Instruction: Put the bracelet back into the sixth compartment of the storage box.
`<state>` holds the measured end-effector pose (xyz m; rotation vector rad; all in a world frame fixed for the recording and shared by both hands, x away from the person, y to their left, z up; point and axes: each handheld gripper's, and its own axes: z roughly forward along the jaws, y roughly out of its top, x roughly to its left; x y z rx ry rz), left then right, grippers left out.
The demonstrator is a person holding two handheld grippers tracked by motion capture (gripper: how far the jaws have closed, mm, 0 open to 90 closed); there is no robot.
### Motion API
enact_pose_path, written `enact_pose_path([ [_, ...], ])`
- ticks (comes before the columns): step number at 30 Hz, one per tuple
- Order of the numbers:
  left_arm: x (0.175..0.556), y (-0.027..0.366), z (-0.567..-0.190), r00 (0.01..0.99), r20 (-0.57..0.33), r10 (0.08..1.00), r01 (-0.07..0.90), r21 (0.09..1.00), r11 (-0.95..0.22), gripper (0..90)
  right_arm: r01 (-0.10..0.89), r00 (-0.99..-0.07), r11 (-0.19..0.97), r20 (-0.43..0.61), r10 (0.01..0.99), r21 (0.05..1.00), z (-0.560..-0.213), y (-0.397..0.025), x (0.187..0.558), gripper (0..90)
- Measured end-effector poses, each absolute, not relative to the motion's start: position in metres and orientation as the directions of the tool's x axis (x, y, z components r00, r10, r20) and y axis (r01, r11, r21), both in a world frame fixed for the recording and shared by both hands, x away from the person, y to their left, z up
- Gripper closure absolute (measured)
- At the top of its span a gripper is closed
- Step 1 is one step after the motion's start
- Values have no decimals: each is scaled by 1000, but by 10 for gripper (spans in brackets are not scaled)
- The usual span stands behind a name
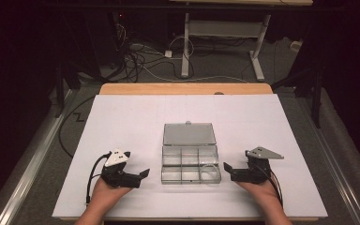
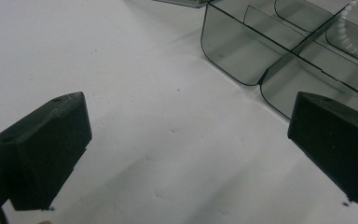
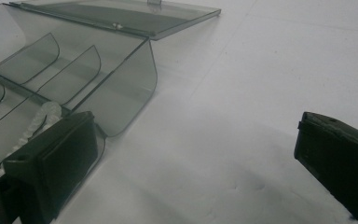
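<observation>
A smoky clear plastic compartment box [image 1: 163, 165] lies open in the middle of the white tabletop [image 1: 122, 122], its lid [image 1: 189, 134] folded back flat on the far side. A string of white beads [image 1: 209, 169] curls in its front right compartment. My left gripper [image 1: 139, 169] rests left of the box, pointing at it, open and holding nothing. My right gripper [image 1: 232, 168] sits right of the box, also open and holding nothing. In the left gripper view the box wall [image 2: 228, 51] and beads [image 2: 349, 37] lie ahead of the gripper [image 2: 186, 149]. In the right gripper view the beads [image 3: 37, 122] show beside the left jaw of the gripper [image 3: 196, 158].
Bare white surface surrounds the box on all sides. A wooden table edge [image 1: 183, 88] runs along the back. Beyond it are cables [image 1: 136, 58] on the floor and the white legs of another table [image 1: 185, 51].
</observation>
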<state>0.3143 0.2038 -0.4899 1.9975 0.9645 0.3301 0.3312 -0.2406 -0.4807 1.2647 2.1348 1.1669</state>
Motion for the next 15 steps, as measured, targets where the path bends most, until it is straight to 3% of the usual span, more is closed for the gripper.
enact_pose_path([
  [10, 332, 197, -489, 640, -181, 747, 538, 799, -267, 0, 510, -514, 236, 73, 855, 827, -480, -240, 340, 5],
  [15, 342, 191, -490, 642, -168, 749, 535, 797, -279, 0, 511, -501, 220, 80, 862, 831, -480, -241, 344, 6],
])
